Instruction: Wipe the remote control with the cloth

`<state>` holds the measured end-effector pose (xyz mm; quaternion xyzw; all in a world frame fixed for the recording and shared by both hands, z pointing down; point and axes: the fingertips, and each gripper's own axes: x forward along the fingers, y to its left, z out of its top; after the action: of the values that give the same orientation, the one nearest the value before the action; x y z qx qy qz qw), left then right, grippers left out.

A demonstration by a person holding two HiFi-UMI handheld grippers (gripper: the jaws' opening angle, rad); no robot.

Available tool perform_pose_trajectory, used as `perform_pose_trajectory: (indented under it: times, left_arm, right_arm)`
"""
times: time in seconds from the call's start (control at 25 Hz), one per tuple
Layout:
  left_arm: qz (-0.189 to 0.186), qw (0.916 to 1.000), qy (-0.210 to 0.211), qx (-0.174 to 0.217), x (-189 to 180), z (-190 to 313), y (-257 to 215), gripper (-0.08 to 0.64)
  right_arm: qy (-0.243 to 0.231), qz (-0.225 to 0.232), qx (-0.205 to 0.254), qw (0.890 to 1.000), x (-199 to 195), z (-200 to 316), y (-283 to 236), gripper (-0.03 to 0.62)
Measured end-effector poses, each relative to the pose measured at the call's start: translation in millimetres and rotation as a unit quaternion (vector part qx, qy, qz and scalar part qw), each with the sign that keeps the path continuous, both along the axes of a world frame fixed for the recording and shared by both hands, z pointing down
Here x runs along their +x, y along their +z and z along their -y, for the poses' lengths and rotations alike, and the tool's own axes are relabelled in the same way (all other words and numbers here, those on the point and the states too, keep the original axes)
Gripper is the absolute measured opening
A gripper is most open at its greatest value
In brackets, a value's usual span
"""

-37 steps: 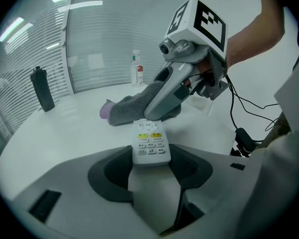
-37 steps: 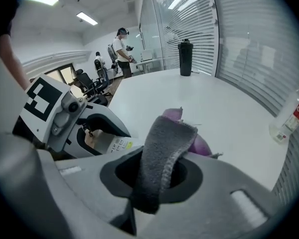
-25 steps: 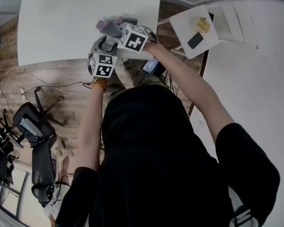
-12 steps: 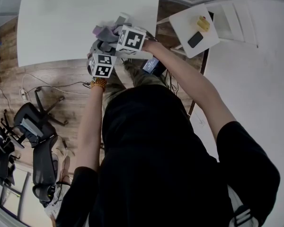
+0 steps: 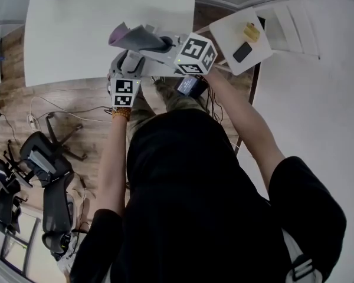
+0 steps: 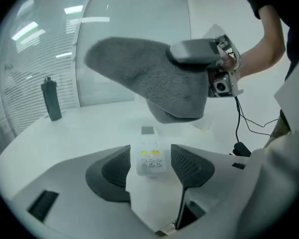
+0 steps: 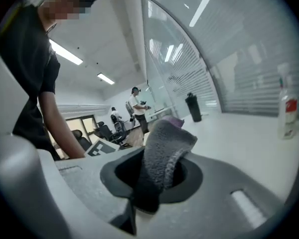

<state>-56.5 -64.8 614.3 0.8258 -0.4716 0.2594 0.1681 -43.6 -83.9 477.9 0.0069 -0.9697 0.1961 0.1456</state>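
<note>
White table [image 5: 76,34], remote [image 6: 150,164] sitting loose between the left gripper [image 6: 150,156]'s opening jaws, right gripper [image 7: 157,171] clamped on the cloth [image 7: 164,143] above them.

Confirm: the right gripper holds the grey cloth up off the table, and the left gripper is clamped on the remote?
Wrong on the left gripper: the left gripper view shows its fingers opening and clear of the remote, which lies on the table. The right gripper does hold the grey cloth up.
</note>
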Motion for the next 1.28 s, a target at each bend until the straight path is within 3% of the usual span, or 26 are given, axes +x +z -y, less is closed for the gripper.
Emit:
perform_pose_trajectory:
  times: [0.2, 0.36, 0.44, 0.52, 0.64, 0.76, 0.96, 1.28]
  left_arm:
    - [-0.002, 0.9913, -0.002, 0.131, 5.9, -5.1, -101.5, 0.263]
    - [-0.043, 0.9808, -0.042, 0.186, 2.2, -20.0, -188.9, 0.249]
    - [-0.046, 0.9775, -0.035, 0.203, 1.7, -33.2, -213.2, 0.207]
    - [-0.030, 0.9731, -0.017, 0.228, 1.4, -48.5, -232.6, 0.119]
    - [-0.014, 0.9671, 0.002, 0.254, 0.6, -76.9, -261.6, 0.027]
    - [-0.029, 0.9626, -0.007, 0.269, -3.5, -105.5, -290.0, 0.008]
    - [-0.051, 0.9385, 0.000, 0.341, -14.0, -150.4, -339.5, 0.008]
    - [-0.083, 0.9278, -0.005, 0.364, -21.1, -205.0, -352.0, 0.008]
  right_arm:
    - [0.126, 0.022, 0.111, 0.986, 47.2, 11.7, -55.1, 0.069]
    - [0.205, 0.031, 0.165, 0.964, 69.3, -4.0, -104.9, 0.069]
    - [0.231, 0.032, 0.196, 0.952, 72.3, -20.1, -127.6, 0.067]
    - [0.261, 0.031, 0.223, 0.939, 74.2, -36.4, -146.4, 0.063]
    - [0.304, 0.021, 0.231, 0.924, 75.3, -65.9, -162.9, 0.058]
    - [0.333, 0.011, 0.231, 0.914, 75.8, -99.9, -171.7, 0.058]
    - [0.348, 0.002, 0.259, 0.901, 75.7, -147.7, -189.0, 0.058]
    - [0.356, 0.001, 0.299, 0.885, 75.5, -198.4, -209.9, 0.058]
